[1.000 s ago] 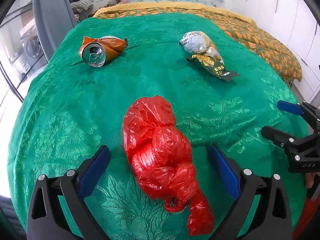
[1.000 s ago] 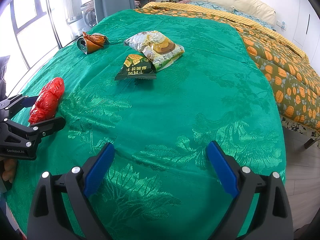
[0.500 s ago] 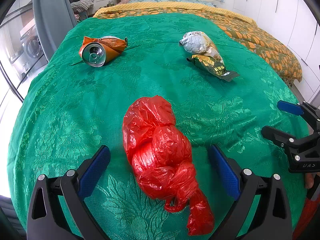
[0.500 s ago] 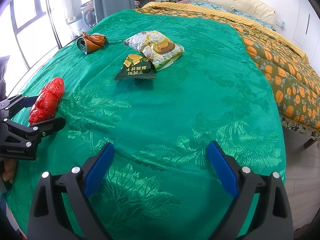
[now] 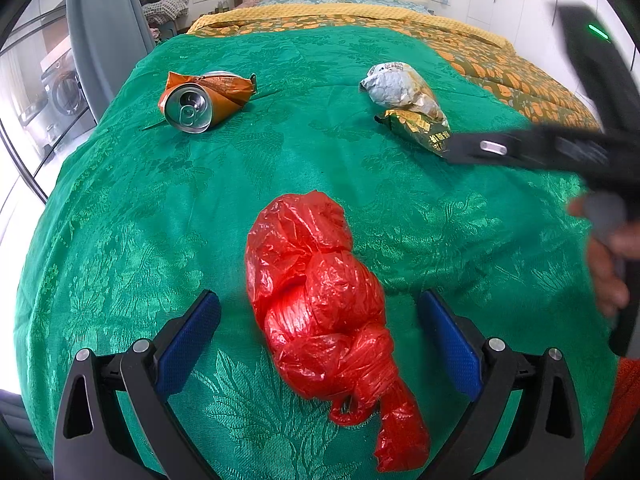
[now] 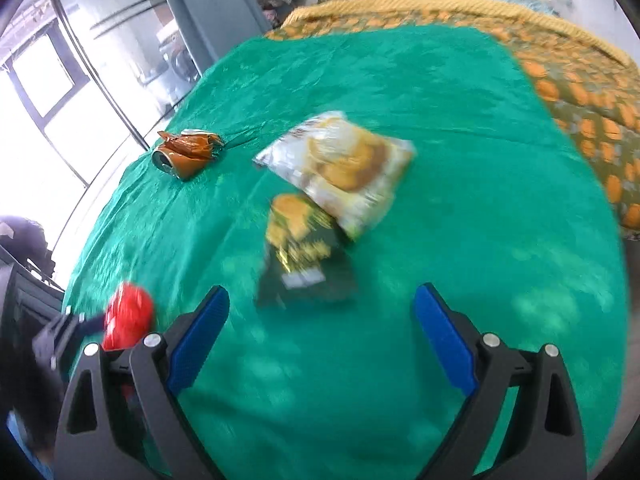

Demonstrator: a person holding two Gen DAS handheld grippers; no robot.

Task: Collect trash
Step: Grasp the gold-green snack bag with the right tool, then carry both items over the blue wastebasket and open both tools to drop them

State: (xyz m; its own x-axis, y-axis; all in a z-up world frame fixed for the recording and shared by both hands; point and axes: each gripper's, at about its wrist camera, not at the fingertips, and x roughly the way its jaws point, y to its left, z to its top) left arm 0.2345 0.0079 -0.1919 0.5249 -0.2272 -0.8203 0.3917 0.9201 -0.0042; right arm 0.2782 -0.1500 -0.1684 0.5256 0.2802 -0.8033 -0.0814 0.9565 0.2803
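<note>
While the left gripper (image 5: 319,346) stands low over the green bedspread (image 5: 132,208), its two blue-padded fingers (image 5: 188,342) are spread wide apart and hold nothing. The red plastic bag (image 5: 320,300), tied into a lumpy bundle, lies on the cloth directly between these fingers; its round end points forward, away from the tool, and its knotted tail lies back near the base of the jaws, a little toward the right finger. The pads do not touch the bag on either side.

Farther ahead and to the left of this gripper lies a crushed orange can (image 5: 202,100) with its open top facing the camera. Ahead and to the right are a crumpled pale snack bag (image 5: 400,88) and, just before it, a dark green snack packet (image 5: 416,130).

The right gripper (image 6: 321,334) is also wide open and empty. Its picture is blurred. The dark green packet (image 6: 306,268) lies just ahead of it, between the lines of the two fingers, with the pale bag (image 6: 340,168) touching its far edge. The can (image 6: 184,154) is far ahead to the left, and the red bag (image 6: 128,322) is just outside the left finger.
</note>
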